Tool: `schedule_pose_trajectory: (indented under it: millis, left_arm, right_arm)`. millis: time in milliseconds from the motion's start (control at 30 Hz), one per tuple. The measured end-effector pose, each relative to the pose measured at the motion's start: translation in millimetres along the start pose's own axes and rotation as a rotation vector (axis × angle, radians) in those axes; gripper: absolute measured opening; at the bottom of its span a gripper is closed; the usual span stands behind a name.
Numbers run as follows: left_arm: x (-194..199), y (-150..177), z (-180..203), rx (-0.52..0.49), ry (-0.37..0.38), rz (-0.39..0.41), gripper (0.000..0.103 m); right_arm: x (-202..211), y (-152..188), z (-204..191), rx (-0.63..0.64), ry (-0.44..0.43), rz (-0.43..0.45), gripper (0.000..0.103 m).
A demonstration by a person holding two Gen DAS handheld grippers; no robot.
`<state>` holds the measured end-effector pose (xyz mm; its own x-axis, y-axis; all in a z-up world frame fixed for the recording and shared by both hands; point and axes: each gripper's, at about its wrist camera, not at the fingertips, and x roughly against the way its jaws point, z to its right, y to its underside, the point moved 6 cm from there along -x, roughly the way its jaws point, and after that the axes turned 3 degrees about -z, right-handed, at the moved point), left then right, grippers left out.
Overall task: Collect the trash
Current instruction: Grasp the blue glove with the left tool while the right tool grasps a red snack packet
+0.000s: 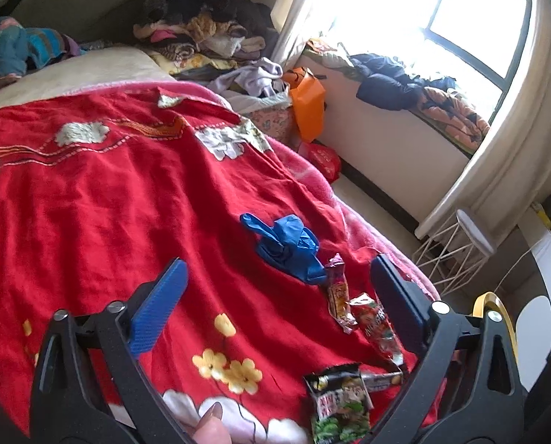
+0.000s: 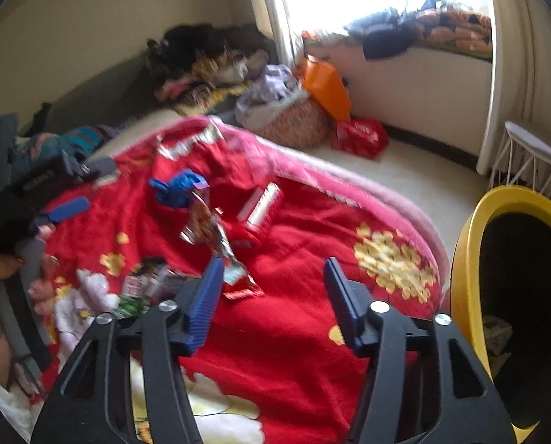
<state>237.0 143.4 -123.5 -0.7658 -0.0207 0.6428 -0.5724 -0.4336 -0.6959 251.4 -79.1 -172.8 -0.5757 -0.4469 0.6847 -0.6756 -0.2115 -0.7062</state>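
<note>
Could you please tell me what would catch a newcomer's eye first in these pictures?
The bright red floral blanket covering the bed dominates both views. On it, a crumpled blue glove lies beside a trail of snack wrappers near the bed's edge. A yellow-rimmed trash bin stands just off the bed, at the right.

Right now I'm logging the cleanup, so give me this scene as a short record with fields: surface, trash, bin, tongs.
surface: red floral blanket on the bed
trash: crumpled blue glove; two red snack wrappers just right of it; green-and-black snack packet nearest the camera; a red-and-white pack, seen only in the right wrist view
bin: yellow-rimmed bin beside the bed, dark inside
left tongs: open, above the blanket, holding nothing
right tongs: open, empty, over the blanket near the bin
</note>
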Motion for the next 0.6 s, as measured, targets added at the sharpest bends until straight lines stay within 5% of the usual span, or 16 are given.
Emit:
schedule_pose_trajectory:
  millis: [167,600]
  left_arm:
    - [-22.0,-0.5,-1.3,-0.015,0.001,-0.051,0.065]
    - [-68.7,-4.1,-13.7,0.03,-0.009,-0.167,0.06]
  right_arm:
    - [-18.8,4.6,2.7,-0.006,-0.03,-0.057,0.046]
    - [-46.6,5.0,-18.6,0.033,-0.162,-0.16,0.046]
